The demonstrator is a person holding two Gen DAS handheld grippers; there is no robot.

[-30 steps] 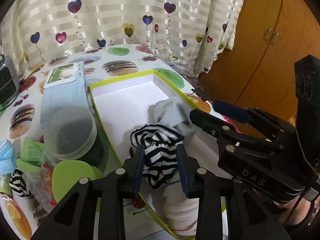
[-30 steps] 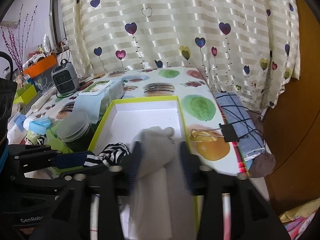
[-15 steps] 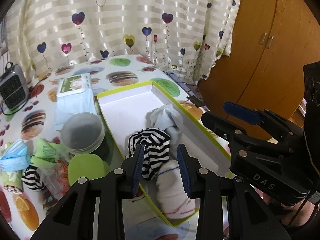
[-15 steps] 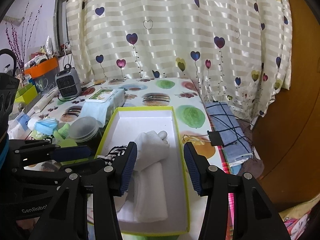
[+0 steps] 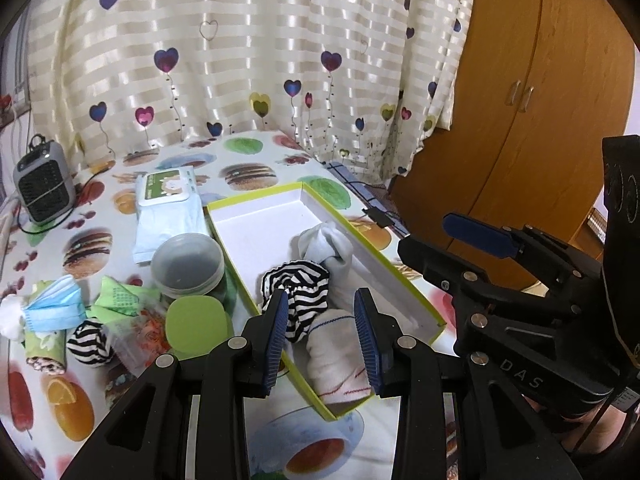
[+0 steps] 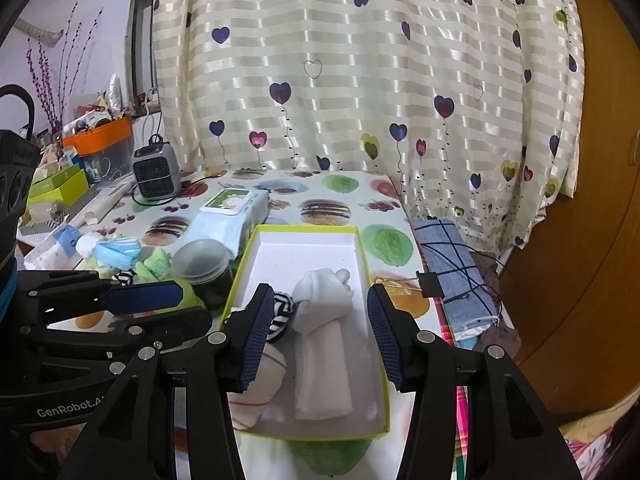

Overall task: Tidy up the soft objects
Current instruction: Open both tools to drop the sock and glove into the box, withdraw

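Fig.: Both grippers hovering above the near end of the box, a white tray w/ lime rim on the food-print tablecloth. Left gripper: fingers standing apart, nothing btwn them. Right gripper: fingers apart too, gripping nothing. Lying inside the box: white knotted sock along its right side, striped sock at its left wall, white sock w/ coloured stripes at its near corner. Sitting just left of the box: lidded round tub, wipes pack; further left, a striped sock ball.
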